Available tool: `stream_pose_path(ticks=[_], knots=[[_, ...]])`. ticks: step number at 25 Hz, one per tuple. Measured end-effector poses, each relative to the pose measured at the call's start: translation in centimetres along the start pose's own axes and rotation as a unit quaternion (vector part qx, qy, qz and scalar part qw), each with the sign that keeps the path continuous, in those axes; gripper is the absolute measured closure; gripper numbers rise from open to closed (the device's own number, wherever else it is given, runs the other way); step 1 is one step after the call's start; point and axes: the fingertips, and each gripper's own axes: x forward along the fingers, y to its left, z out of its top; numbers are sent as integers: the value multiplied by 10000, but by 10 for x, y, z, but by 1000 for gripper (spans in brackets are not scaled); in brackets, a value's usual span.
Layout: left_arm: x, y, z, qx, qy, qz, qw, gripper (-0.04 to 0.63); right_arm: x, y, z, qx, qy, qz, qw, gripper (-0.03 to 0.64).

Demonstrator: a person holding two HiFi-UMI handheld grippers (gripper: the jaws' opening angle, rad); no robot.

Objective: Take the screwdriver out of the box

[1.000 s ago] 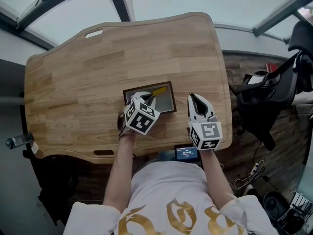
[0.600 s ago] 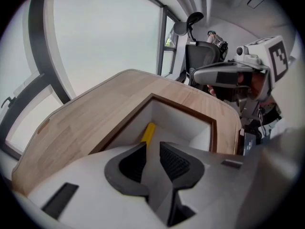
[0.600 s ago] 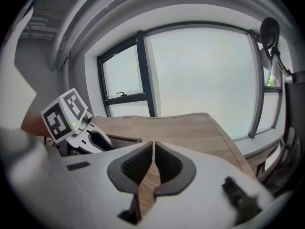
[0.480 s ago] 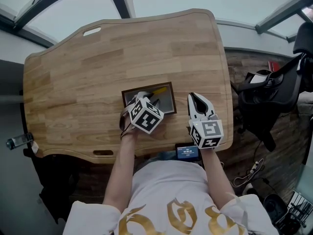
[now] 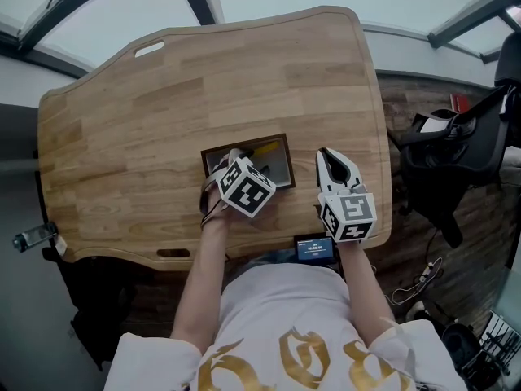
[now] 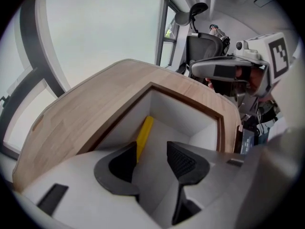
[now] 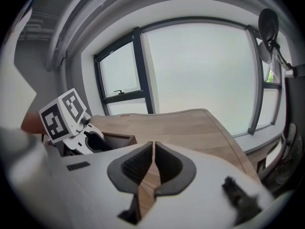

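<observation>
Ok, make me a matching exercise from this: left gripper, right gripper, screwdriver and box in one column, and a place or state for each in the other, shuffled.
1. left gripper
2. right gripper
3. screwdriver
4. box

A. lies inside the box
B. jaws together, over the wooden table
C. stands on the table
D. jaws apart, pointing into the box

Pairs: 1-D, 2-B, 3-A, 4-C.
The left gripper's jaws have just been opening and grip nothing.

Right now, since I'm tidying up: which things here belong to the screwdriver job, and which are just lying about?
Job: yellow-handled screwdriver; the dark-rimmed, white-lined open box holding it.
Lying about: small blue-screened device at the near edge of the wooden table; black office chair; loose cables.
</observation>
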Motion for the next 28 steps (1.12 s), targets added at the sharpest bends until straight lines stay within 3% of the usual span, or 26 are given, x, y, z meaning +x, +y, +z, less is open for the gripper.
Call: stream_pose_path(ticks=[7,16,19,23,28], knots=[[5,1,-4,-135,204,-149,9996,370,3,-2,-3,62,37,6,10000,583],[6,-2,-2,-92,401,-221,9989,370,3,-10,-8,131,86,-56,9999,583],[6,-3,-2,0,418,-216,9989,370,3,-13,-9,163,93,-63,9998,583],[3,-7,-5,129,417,-427,9981,417,4,-11,-8,152,88,-26,9998,583],[8,-6,-3,465,516,-246,9973,385,4,-11,-10,158,110,-12,9998,582]])
